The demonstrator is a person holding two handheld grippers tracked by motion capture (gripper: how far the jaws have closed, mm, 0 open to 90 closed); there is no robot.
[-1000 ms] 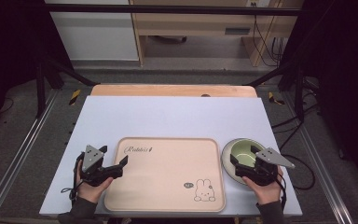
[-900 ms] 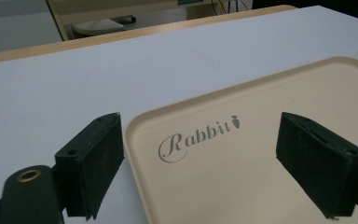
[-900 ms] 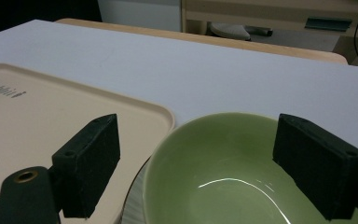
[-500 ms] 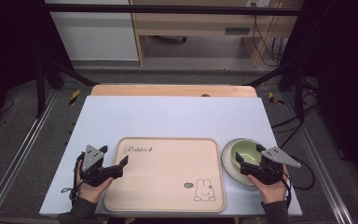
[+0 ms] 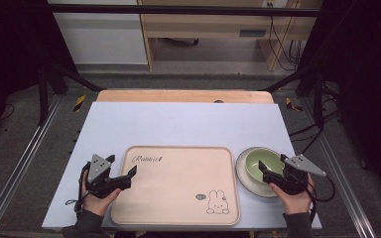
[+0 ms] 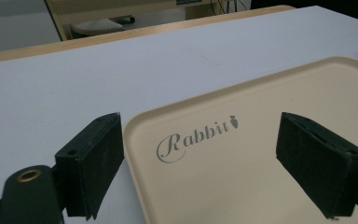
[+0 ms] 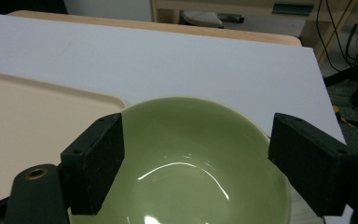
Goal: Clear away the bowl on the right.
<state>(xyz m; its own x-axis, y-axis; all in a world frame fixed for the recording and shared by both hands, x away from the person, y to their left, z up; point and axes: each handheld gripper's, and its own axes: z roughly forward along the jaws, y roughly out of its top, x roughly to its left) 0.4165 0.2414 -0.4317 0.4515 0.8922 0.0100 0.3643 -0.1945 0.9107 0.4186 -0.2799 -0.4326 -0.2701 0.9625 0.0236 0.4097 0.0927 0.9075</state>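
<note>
One empty green bowl [image 5: 261, 166] sits beside the bare tray [image 5: 178, 184].

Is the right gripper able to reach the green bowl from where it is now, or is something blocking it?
Probably yes. The right gripper is open and already at the near rim of the green bowl, which is empty. Nothing lies between them; the tray sits beside the bowl, not in the way.
</note>
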